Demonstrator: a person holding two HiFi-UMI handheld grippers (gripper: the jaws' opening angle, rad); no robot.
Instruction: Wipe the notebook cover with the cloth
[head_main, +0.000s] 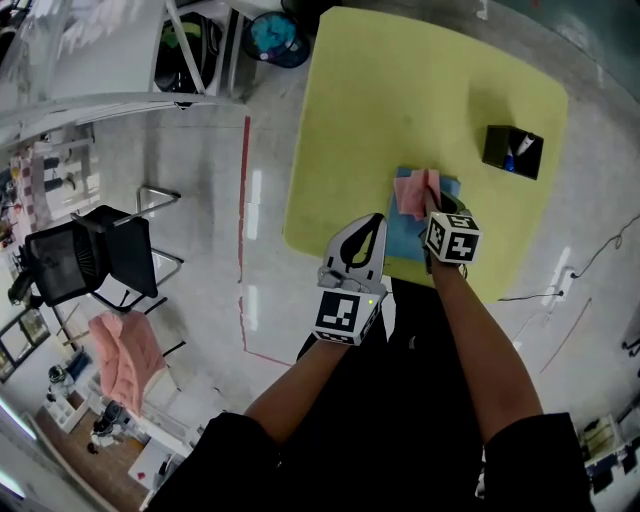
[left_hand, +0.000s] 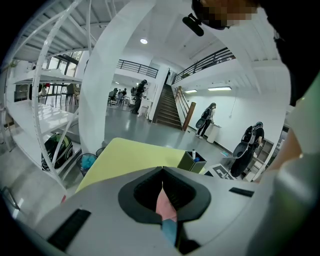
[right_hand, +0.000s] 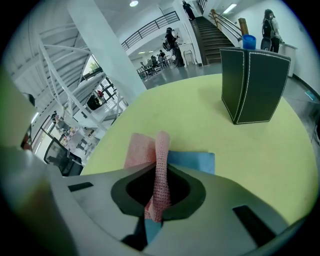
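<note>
Right claw (right_hand: 159, 172) is clamped on the pink cloth (right_hand: 142, 150): a fold of the mesh fabric stands up between its two jaws, while the rest of the cloth spreads flat on the blue notebook (right_hand: 196, 161). From the head view, the notebook lies by the front edge of the yellow-green table (head_main: 400, 90), on the side nearest the person, with the cloth draped over its far part and the right claw directly above it. Left claw (left_hand: 163, 169) has its jaws pressed together with nothing between them; only a sliver of pink cloth and blue cover shows through the hollow behind its tips. In the head view it sits at the notebook's near left edge, just beside the right claw; whether it touches the cover cannot be told. A black pen holder (right_hand: 252, 85) with white stitching stands upright farther back on the table, well apart from the notebook.
</note>
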